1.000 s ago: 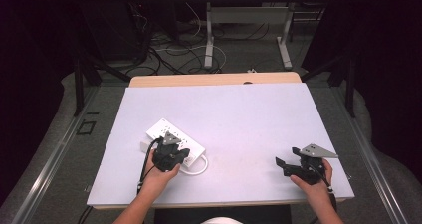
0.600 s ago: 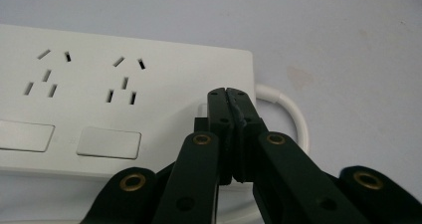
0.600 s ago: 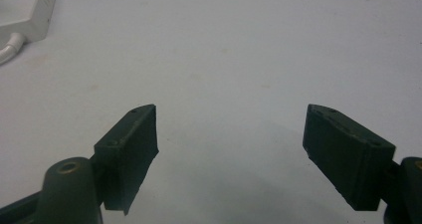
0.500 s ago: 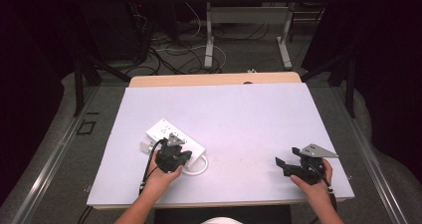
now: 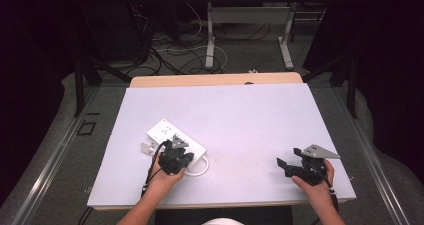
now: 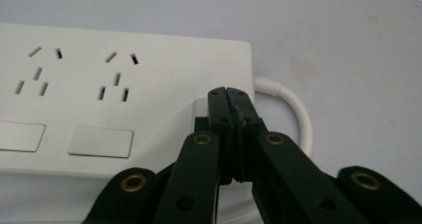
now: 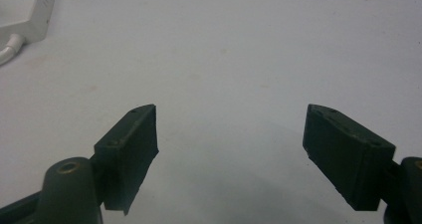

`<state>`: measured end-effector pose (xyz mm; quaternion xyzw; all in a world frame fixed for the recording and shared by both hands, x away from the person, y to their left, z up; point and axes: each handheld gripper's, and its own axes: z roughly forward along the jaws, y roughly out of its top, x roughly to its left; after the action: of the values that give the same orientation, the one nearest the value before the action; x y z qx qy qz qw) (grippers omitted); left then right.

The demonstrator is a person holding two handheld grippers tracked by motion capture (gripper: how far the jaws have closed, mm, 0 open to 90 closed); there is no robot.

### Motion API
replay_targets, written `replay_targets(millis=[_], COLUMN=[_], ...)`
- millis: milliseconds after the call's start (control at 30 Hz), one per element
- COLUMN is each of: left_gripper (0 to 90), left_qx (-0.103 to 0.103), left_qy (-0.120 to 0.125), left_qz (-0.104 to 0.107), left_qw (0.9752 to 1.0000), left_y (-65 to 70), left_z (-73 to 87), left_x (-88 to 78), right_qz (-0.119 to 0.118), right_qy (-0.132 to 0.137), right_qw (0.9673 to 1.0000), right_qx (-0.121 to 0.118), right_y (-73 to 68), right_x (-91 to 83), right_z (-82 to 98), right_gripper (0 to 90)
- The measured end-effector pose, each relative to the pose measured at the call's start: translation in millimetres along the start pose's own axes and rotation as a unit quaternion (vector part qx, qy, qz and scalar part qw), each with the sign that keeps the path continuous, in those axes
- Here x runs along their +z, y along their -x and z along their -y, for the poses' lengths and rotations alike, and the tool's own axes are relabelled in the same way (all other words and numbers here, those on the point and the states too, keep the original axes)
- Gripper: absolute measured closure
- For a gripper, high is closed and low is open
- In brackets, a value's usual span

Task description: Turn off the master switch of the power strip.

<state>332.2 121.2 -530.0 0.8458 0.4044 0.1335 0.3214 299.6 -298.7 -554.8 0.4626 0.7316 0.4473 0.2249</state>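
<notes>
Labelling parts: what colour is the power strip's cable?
White, like the power strip; cable shows best in the left gripper view.

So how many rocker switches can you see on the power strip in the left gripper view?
2 on the power strip: one switch below the right socket, one switch at the left edge, cut off. More may lie beyond.

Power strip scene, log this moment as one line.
left claw: shut, tips at power strip switch end | right claw: open, empty, over table
</notes>
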Motion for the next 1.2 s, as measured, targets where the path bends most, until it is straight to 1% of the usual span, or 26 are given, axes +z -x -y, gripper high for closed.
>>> replay_targets(millis=[67,133,200,233,267,333,367,467,600,667,800,1000,1033,1200], left_gripper=[90.0,90.0,90.0,90.0,90.0,90.0,90.0,90.0,90.0,90.0,90.0,90.0,90.0,90.0], left_qx=[0.003,0.004,-0.003,-0.012,-0.022,-0.022,-0.026,-0.022,-0.02,-0.023,-0.019,-0.021,-0.02,-0.021], left_qy=[-0.005,0.0,0.005,0.011,0.018,0.014,0.017,0.012,0.015,0.017,0.014,0.017,0.014,0.019], left_qz=[-0.004,-0.006,0.005,0.013,0.017,0.015,0.015,0.012,0.011,0.011,0.011,0.013,0.012,0.013], left_qw=[1.0,1.0,1.0,0.9998,0.9994,0.9996,0.9994,0.9996,0.9996,0.9995,0.9997,0.9996,0.9996,0.9995], left_y=[1.8,2.1,-1.6,-3.9,-5.9,-8.0,-8.0,-7.7,-7.0,-6.7,-7.2,-6.0,-6.1,-7.6], left_z=[-1.3,-0.2,0.8,1.8,2.3,2.9,3.4,3.1,3.0,3.0,2.3,2.0,1.6,1.1], left_x=[0.1,-0.2,-0.6,-1.2,-2.5,-3.9,-3.9,-4.7,-4.3,-4.0,-4.1,-3.8,-4.6,-6.4], right_qz=[-0.001,-0.001,0.0,0.001,0.003,0.004,0.003,0.0,0.003,0.004,0.002,0.003,0.003,0.0], right_qy=[-0.002,-0.001,0.0,0.0,0.006,0.006,0.005,0.002,0.005,0.005,0.005,0.006,0.006,0.006], right_qw=[1.0,1.0,1.0,1.0,1.0,1.0,1.0,1.0,1.0,1.0,1.0,1.0,1.0,1.0], right_qx=[-0.003,-0.002,0.0,0.001,0.001,-0.001,-0.001,0.002,0.0,-0.001,0.001,-0.001,-0.001,-0.002], right_y=[0.1,-0.4,-0.9,-1.0,-1.1,0.0,0.6,1.0,0.4,0.5,0.6,0.6,0.6,1.1], right_x=[-0.1,0.0,-0.3,-0.6,0.3,0.1,0.0,-0.4,-0.3,-0.2,-0.2,-0.2,-0.3,-2.1], right_z=[0.2,0.1,-0.1,-0.2,0.1,0.0,0.1,0.1,0.0,0.0,0.1,-0.1,-0.1,-0.1], right_gripper=[21.2,21.2,21.2,21.2,21.2,21.2,21.2,21.2,21.2,21.2,21.2,21.2,21.2,21.2])
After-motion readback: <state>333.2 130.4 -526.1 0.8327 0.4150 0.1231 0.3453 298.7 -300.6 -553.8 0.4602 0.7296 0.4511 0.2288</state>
